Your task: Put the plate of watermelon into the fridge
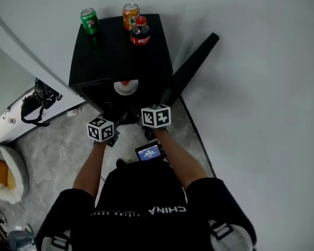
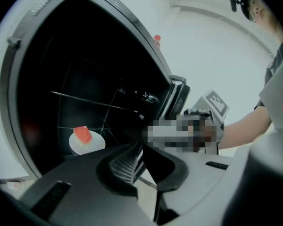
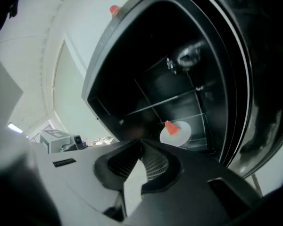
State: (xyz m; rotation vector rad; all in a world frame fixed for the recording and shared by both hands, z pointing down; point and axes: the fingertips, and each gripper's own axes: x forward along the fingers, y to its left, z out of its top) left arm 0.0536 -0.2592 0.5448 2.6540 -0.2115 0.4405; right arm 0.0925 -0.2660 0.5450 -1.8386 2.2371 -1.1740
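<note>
Plate [image 1: 125, 87] w/ the watermelon [image 1: 125, 82] is in the fridge [image 1: 120, 61], sitting flat on a wire shelf, slice on top. The main job looks done to me. Left gripper [image 2: 139, 147]: jaws closed together, nothing between them. Right gripper [image 3: 140, 145]: same, jaws pressed tip to tip and empty. Both hang just outside the fridge mouth, low at the near side, apart from the plate.

What's left? Prob. only pulling clear and swinging the door [image 1: 191, 67] to, if that's wanted; the task line doesn't ask for it.

Room and edges: the door stands wide open on the right, its near edge just beside the right gripper, so a bump there is the thing to watch. The fridge frame curves round both gripper views, so they're at the opening, not deep in. Left of the fridge the floor has space to back out. Up top, the green can [image 1: 89, 21], orange can [image 1: 131, 15] and cola bottle [image 1: 140, 31] sit at the far edge, well out of the way.
</note>
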